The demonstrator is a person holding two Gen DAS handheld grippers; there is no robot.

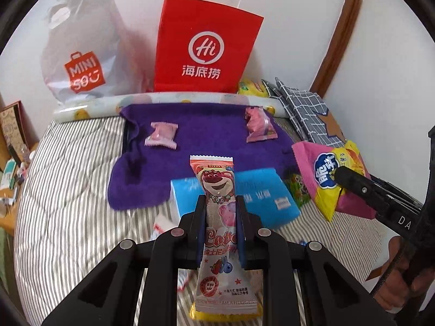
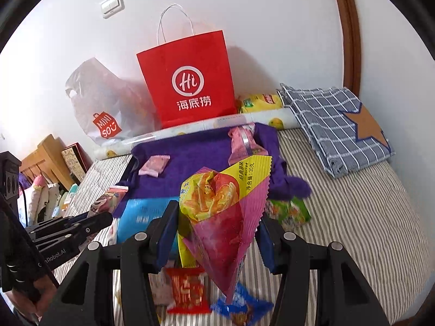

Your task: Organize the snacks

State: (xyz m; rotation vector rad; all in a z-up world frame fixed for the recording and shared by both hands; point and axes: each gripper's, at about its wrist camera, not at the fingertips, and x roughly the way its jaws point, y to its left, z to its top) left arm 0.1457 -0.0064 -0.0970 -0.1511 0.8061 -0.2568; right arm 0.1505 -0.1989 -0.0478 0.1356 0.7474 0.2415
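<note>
Red paper bag (image 1: 204,46) and white plastic bag (image 1: 78,54) stand against the wall behind a purple towel (image 1: 212,135) on the striped bed (image 1: 68,176); two pink candies (image 1: 161,135) lie on the towel. Left claw (image 1: 220,203) clamps a tall bear-print snack packet (image 1: 217,217), lifted above a blue pack (image 1: 258,198). Right claw (image 2: 217,217) grips a pink-yellow chip bag (image 2: 223,217) above loose snacks

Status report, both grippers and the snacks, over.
Left gripper shut on bear snack bar. Right gripper shut on pink-yellow chip bag. Purple towel ahead, two pink packets on it.
</note>
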